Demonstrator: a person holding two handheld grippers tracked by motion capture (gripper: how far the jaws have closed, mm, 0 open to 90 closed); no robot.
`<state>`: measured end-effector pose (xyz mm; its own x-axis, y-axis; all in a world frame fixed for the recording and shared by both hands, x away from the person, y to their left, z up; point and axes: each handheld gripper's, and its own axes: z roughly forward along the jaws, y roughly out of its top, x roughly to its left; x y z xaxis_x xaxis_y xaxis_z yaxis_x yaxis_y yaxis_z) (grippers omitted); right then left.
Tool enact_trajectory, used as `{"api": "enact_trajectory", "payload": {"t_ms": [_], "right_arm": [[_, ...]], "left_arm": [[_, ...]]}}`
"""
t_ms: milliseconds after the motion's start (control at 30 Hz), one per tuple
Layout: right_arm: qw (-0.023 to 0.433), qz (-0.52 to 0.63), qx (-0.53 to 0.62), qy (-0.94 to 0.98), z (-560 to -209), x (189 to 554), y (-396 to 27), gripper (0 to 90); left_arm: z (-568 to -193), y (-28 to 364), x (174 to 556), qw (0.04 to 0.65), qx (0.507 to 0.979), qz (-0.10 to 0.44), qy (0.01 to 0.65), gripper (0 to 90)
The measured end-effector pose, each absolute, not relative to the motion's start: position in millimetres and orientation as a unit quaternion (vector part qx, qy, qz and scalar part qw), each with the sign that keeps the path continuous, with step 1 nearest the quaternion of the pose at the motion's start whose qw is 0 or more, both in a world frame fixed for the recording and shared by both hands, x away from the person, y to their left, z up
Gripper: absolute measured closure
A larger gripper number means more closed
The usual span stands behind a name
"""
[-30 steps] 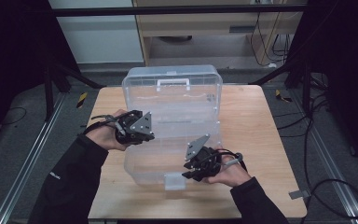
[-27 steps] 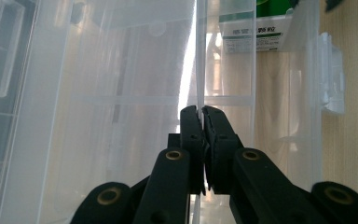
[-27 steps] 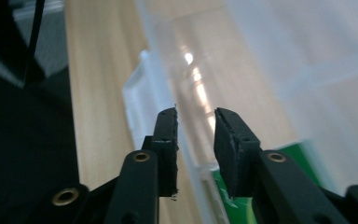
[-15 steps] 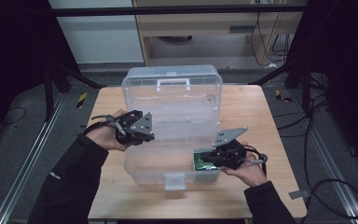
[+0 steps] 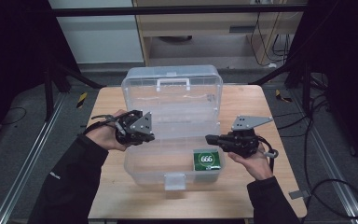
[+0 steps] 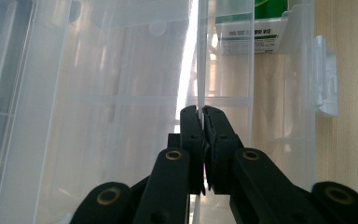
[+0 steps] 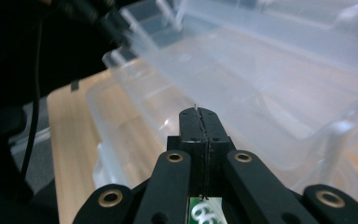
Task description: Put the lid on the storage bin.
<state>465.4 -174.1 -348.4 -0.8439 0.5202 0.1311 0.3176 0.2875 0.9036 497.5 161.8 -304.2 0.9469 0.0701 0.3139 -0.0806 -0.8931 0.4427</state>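
My left hand-held gripper (image 5: 145, 135) pinches the clear box (image 5: 177, 161)'s thin, springy wall, my right hand-held gripper (image 5: 210, 139) clenched empty above the light green pack (image 5: 207, 160).

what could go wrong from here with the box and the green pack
1. The left gripper pinches a thin wall of the clear box; a slip there could let the open lid drop.
2. The right gripper, jaws shut on nothing, hangs at the box's right wall and might knock it.
3. The green pack lies loose inside and may slide if the box is jolted.
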Motion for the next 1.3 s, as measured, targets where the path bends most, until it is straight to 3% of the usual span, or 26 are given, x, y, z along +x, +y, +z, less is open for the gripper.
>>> {"api": "enact_trajectory", "payload": {"t_ms": [433,1300], "right_arm": [[0.139,0.551,0.305,0.764,-332.8,491.2,-183.3,90.0],[0.139,0.546,0.353,0.747,-342.9,516.7,-192.5,90.0]], "left_arm": [[-304.7,161.6,496.7,0.232,0.959,0.160,-0.003,86.8],[-309.8,163.7,491.2,0.241,0.960,0.139,-0.006,86.8]]}}
